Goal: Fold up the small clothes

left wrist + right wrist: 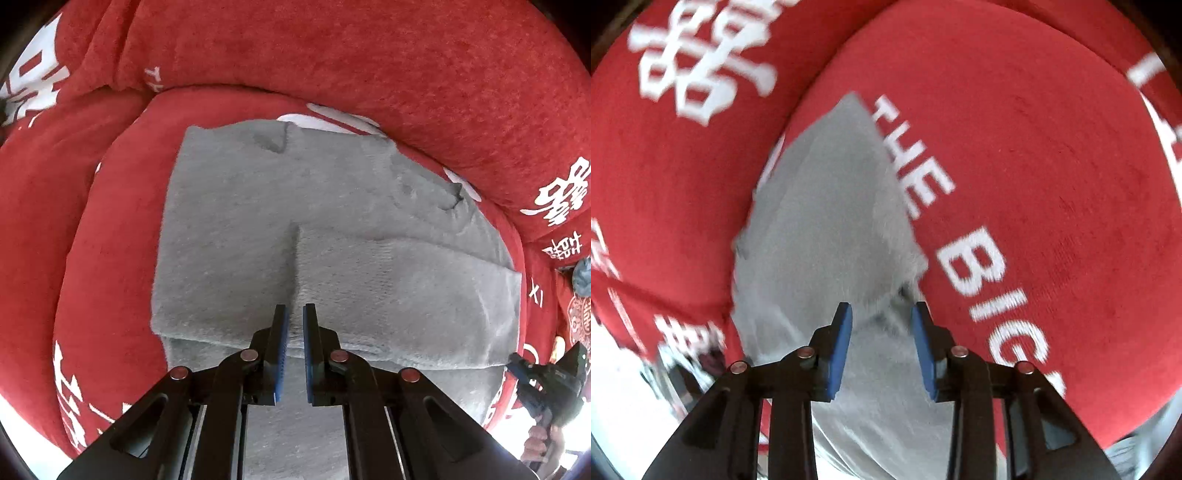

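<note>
A pair of small grey fleece shorts (314,229) lies on a red cushion seat (110,221), partly folded, with a layer folded over near me. My left gripper (294,314) hovers over the near folded edge with its blue pads a narrow gap apart and nothing between them. The right gripper (543,380) shows at the far right of the left wrist view, by the garment's right edge. In the right wrist view, my right gripper (882,314) is open over the grey shorts (827,221), holding nothing; this view is motion-blurred.
The red seat cover (1052,184) has white printed lettering. A red back cushion (369,55) rises behind the garment. A small grey-blue object (583,277) lies at the far right edge. Bright floor shows at the lower corners.
</note>
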